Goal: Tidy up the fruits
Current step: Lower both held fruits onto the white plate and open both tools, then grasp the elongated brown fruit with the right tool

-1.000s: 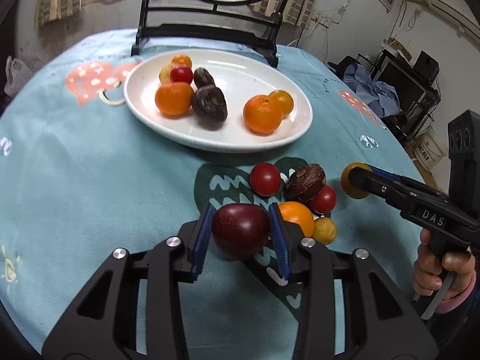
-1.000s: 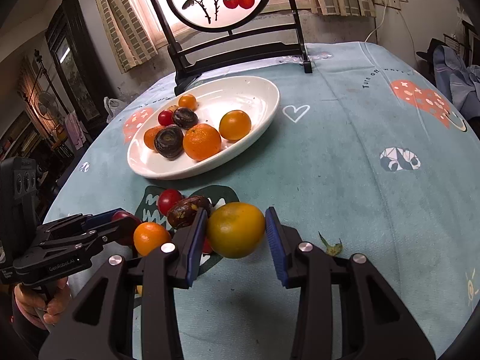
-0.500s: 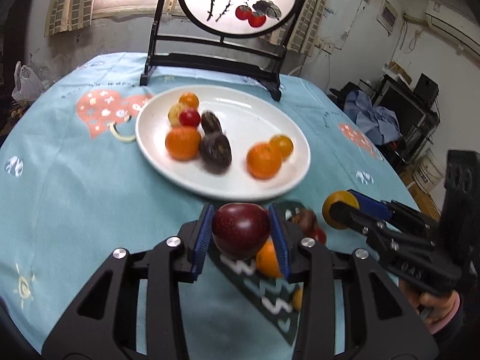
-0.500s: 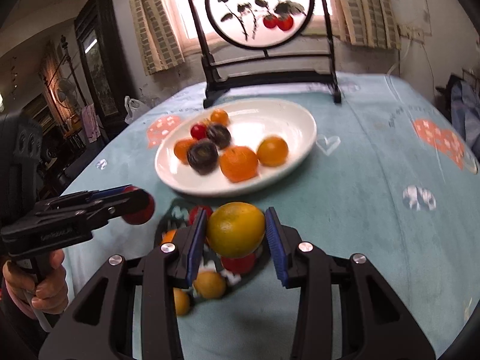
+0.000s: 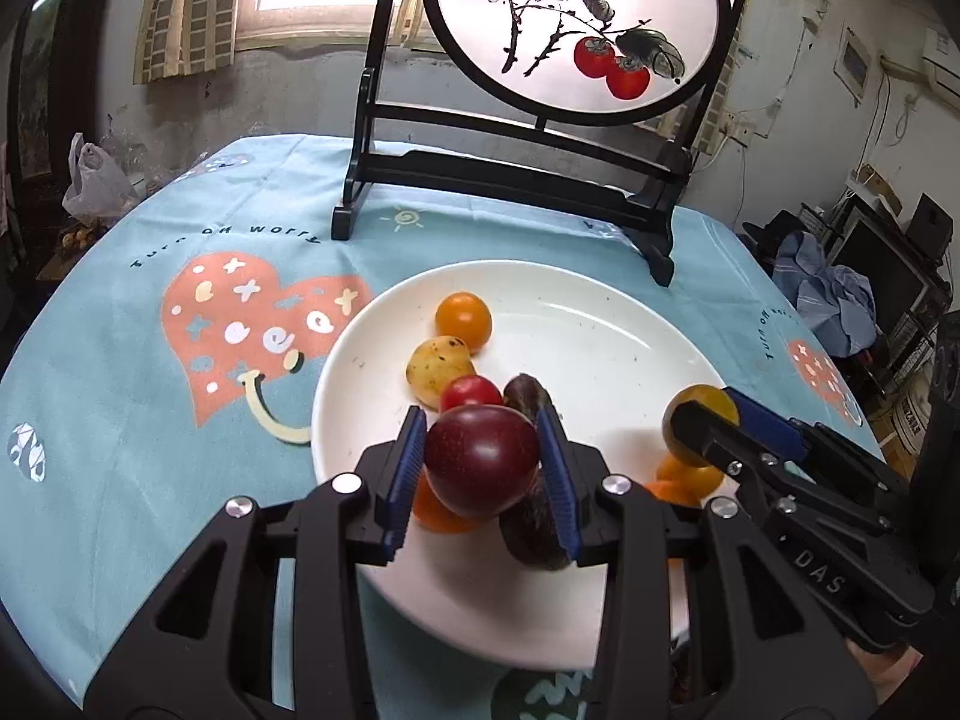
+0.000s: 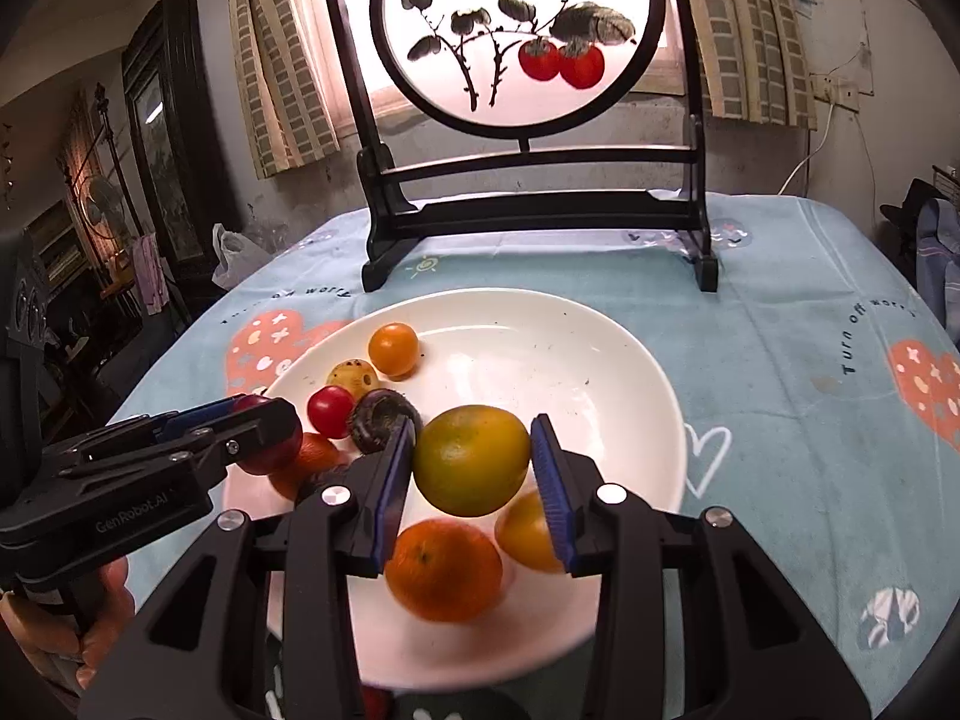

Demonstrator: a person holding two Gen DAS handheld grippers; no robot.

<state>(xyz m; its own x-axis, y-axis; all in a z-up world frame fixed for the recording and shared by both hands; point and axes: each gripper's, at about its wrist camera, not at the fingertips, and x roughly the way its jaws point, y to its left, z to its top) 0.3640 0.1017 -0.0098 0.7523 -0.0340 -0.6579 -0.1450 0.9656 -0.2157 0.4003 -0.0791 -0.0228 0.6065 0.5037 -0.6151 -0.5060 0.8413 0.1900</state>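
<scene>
My left gripper (image 5: 483, 468) is shut on a dark red plum (image 5: 480, 459) and holds it above the near part of the white plate (image 5: 612, 330). My right gripper (image 6: 474, 468) is shut on a yellow-green orange (image 6: 471, 459) above the same plate (image 6: 600, 354). It also shows in the left wrist view (image 5: 702, 426) at the right. On the plate lie a small orange fruit (image 6: 393, 349), a spotted yellow fruit (image 6: 353, 376), a cherry tomato (image 6: 330, 411), a dark passion fruit (image 6: 378, 420) and two oranges (image 6: 443, 570).
A black wooden stand with a round persimmon painting (image 6: 516, 36) stands on the blue tablecloth (image 6: 810, 420) just behind the plate. The left gripper body (image 6: 150, 468) crosses the lower left of the right wrist view.
Both grippers have moved forward with their fruits, from above the loose fruits on the cloth to above the plate. The plate looks much closer.
</scene>
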